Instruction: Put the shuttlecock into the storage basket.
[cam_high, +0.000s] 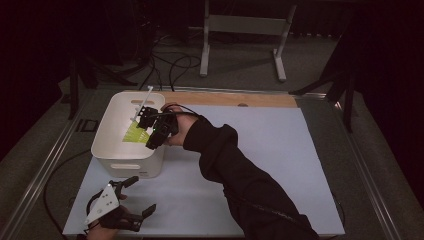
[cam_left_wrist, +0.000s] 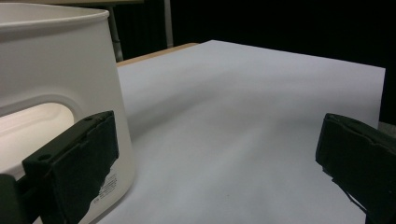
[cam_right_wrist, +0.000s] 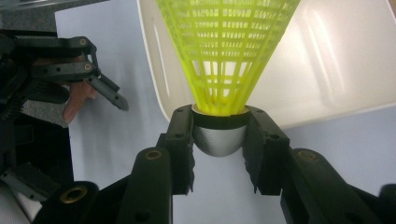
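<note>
Risk: my right gripper fingers pinched only rounded silver cap of yellow mesh plastic shuttlecock over white plastic bin; slippery cap could squirt loose early. Left gripper fingers wide, idle.

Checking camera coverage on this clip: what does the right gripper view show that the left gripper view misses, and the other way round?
Right gripper view: a yellow shuttlecock, its silver cap clamped between the right gripper jaws, with the left gripper farther off. Left gripper view: the basin's handle cutout, a label low on its wall, and the left gripper's own jaws spread wide. Both: the white basin and the pale table sheet.

Grey frame legs beyond table.
</note>
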